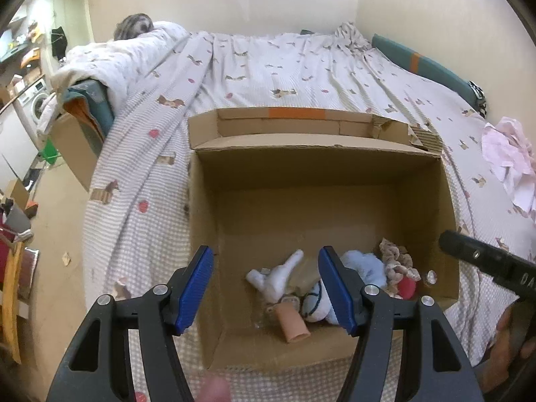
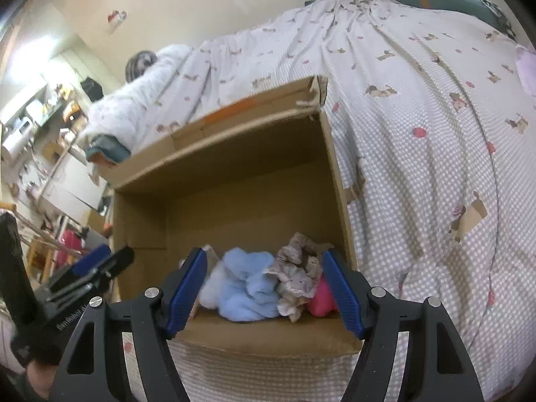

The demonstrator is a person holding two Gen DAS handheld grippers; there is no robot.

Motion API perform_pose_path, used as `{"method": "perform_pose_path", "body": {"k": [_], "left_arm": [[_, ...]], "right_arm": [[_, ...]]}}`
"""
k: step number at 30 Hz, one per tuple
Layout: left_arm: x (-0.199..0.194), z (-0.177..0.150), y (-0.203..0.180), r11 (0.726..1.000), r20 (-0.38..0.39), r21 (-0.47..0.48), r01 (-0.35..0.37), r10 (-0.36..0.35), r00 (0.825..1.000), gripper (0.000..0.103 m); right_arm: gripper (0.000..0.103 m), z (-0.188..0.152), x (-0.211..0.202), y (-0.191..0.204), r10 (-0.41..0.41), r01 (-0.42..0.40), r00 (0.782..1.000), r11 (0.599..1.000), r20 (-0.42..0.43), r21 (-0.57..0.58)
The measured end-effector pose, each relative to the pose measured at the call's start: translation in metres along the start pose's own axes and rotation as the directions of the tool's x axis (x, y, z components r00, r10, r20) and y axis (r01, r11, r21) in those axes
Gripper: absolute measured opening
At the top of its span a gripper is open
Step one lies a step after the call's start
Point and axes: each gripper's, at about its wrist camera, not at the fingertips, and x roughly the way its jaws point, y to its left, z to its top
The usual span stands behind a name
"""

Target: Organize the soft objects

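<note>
Both claws hang with jaws spread wide and nothing between them: the left gripper [image 1: 266, 289] and the right gripper [image 2: 264, 293] hover above the near end of an open cardboard box [image 1: 321, 181] standing on a patterned bedspread [image 1: 274, 67]. Inside, toward five o'clock, lies a heap: a white sock [image 1: 279, 276], a light blue fleecy item [image 2: 249, 289], a frilly floral cloth [image 2: 298, 276] and something pink [image 2: 321, 298]. A crumpled pink garment [image 1: 509, 157] lies loose on the bed at three o'clock. Judging from this, the current step falls between placements; the next likely calls for reaching that garment.
</note>
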Motion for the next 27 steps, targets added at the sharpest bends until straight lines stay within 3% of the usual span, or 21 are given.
{"method": "perform_pose_path", "body": {"k": [6,14,24,27], "left_arm": [[-0.021,-0.003,0.015,0.999,0.032,-0.044,0.001,0.001,0.999,0.062],[-0.049,-0.017,0.024,0.998,0.060,-0.053,-0.017,0.020,0.998,0.063],[-0.088,-0.043,0.026,0.999,0.096,-0.047,-0.028,0.032,0.995,0.074],[-0.097,-0.052,0.023,0.998,0.111,-0.024,-0.049,0.052,0.992,0.085]], "right_arm": [[0.082,-0.002,-0.019,0.006,-0.022,0.023,0.999,1.000,0.044,-0.020],[0.082,-0.013,-0.045,0.018,-0.049,0.058,0.994,0.994,0.102,-0.089],[0.083,-0.039,-0.069,0.031,-0.062,0.083,0.989,0.985,0.136,-0.151],[0.083,-0.049,-0.075,0.033,-0.070,0.095,0.987,0.981,0.145,-0.170]]}}
